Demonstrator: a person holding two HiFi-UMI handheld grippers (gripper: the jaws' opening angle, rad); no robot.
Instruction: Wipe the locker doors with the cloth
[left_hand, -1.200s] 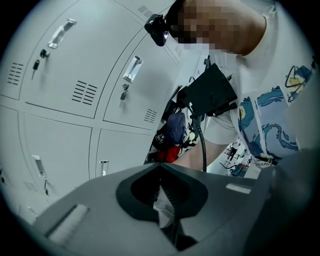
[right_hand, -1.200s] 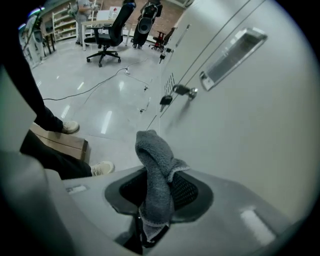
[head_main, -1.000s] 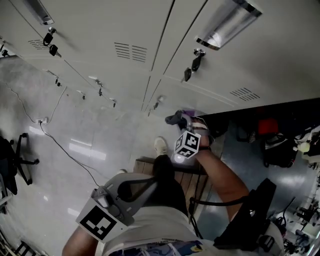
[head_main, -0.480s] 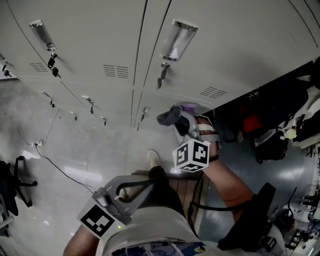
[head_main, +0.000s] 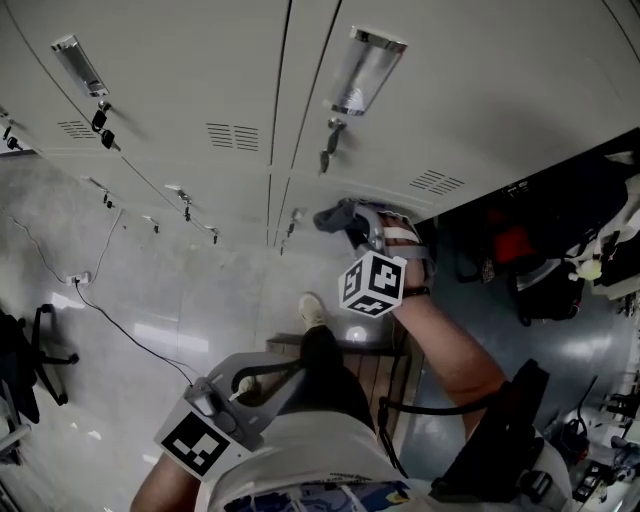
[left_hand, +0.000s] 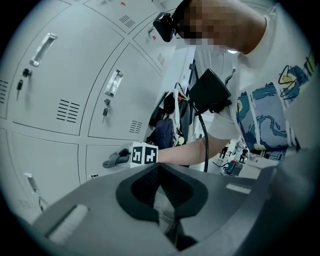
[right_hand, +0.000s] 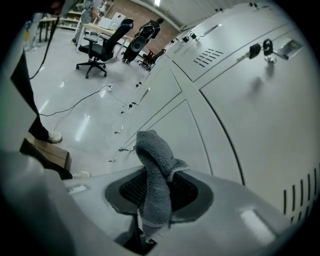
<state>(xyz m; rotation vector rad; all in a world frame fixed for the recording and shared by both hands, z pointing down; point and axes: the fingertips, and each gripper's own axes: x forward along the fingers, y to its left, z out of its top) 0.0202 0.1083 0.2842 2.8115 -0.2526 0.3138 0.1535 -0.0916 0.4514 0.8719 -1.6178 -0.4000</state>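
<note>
A grey cloth (head_main: 336, 217) hangs bunched from my right gripper (head_main: 362, 228), which is shut on it, low against the pale grey locker doors (head_main: 420, 110). The right gripper view has the cloth (right_hand: 154, 165) standing up between the jaws, with a lower locker door (right_hand: 235, 125) close behind it; whether the two touch I cannot tell. My left gripper (head_main: 285, 372) is held back near the person's waist, away from the lockers. The left gripper view has its black pads (left_hand: 150, 182) pressed together with nothing between them. The right gripper's marker cube (left_hand: 143, 154) also shows in that view.
Keys (head_main: 327, 158) hang in the locks and a metal handle (head_main: 364, 68) sticks out above the cloth. A wooden stool (head_main: 375, 362) stands by the person's shoe (head_main: 313, 309). Bags (head_main: 540, 285) fill the dark space at right. A cable (head_main: 120, 300) and an office chair (head_main: 35, 345) lie at left.
My right gripper has carried the cloth up and closer to the lower locker door. The head view has shifted a little. The left gripper has stayed where it was.
</note>
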